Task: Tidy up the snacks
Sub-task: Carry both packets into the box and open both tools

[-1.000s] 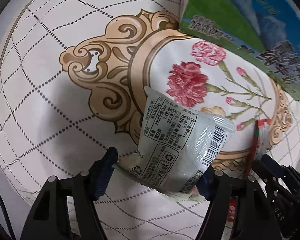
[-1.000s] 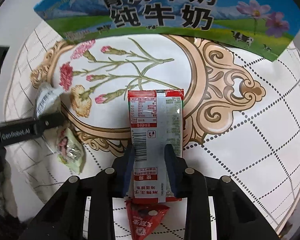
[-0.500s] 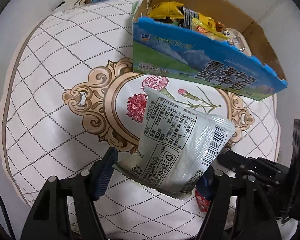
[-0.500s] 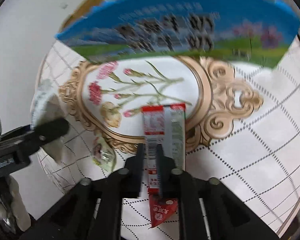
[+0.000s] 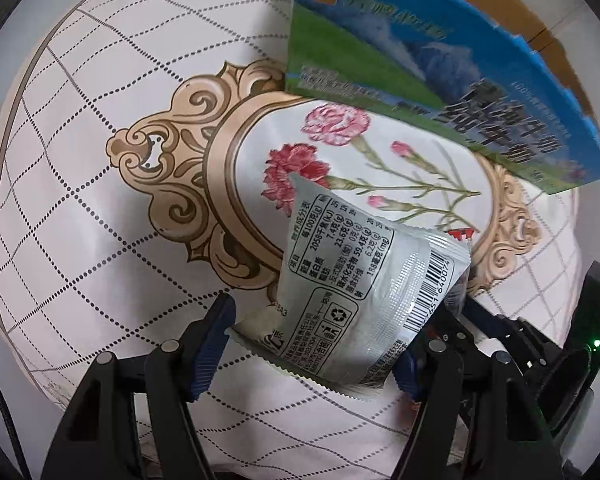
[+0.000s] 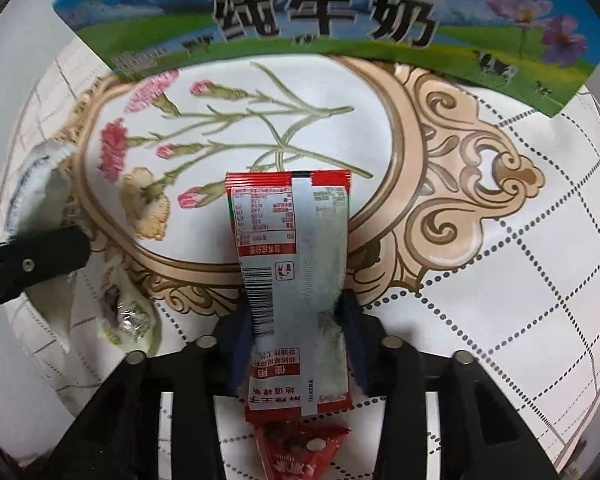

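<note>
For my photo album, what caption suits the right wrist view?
Right gripper pinches a red snack packet above a floral tablecloth, facing a milk carton box.

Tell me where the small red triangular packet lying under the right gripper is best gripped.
Grip the small red triangular packet across its wide upper end, coming straight down: it lies flat on the patterned cloth, tapering toward the camera. The right gripper is shut on the red-and-silver sachet.
</note>
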Demonstrator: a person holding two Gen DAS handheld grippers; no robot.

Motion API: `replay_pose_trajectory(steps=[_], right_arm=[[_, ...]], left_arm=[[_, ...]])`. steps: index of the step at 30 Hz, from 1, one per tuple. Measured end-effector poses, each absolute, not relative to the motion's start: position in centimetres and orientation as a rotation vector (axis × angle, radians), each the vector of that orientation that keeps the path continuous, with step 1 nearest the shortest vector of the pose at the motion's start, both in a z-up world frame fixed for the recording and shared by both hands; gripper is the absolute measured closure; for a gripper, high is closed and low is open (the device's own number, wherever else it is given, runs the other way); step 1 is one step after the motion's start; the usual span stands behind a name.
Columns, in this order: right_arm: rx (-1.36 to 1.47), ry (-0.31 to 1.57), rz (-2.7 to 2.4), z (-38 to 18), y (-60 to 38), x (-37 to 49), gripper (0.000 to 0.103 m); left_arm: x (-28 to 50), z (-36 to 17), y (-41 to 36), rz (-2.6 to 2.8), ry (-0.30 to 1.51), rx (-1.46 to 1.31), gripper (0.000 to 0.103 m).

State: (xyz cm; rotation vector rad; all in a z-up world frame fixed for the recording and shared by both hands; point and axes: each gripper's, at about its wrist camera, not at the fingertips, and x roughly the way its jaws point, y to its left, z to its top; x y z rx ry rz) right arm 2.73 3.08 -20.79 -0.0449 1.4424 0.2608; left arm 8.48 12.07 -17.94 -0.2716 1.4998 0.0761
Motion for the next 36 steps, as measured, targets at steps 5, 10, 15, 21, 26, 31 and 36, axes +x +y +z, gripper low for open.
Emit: replay_pose_trajectory(steps=[5, 10, 15, 21, 26, 31, 36], right_arm=[[0.034, 1.346, 0.324, -14.6, 0.7, 2.0, 0.068], [0.112, 1.217, 0.383, -6.6, -2.1, 2.3, 0.068], [0.16, 1.106, 0.389, -0.4, -4.5, 6.5, 0.068], [0.15, 1.057, 0.316, 2.2, -5.5, 15.1, 0.068], [0.138, 1.141, 0.266, -0.8, -5.5, 22.0, 0.068], [0.09, 1.238, 0.219, -5.1, -4.1, 26.3, 0.068], [0.059, 1.393, 0.183, -10.5, -3.2, 29.4, 0.051]], left_arm=[[8.3, -14.4, 11.1, 0.005, 1.45, -0.296, 0.034], [10.0, -9.1, 9.7, -0.103, 1.365, -0.333, 0.034], [14.5, -4.9, 8.7, -0.175, 1.291, -0.361, 0.034], [22.6, -4.0, 8.9, -0.14, 1.269, -0.341, 0.034], [28.2, -6.1, 9.8, -0.069, 1.321, -0.272, 0.034], [32.7, -10.9, 11.1, 0.007, 1.424, -0.224, 0.034], [34.4, -14.8, 12.0, 0.031, 1.494, -0.231, 0.022]])
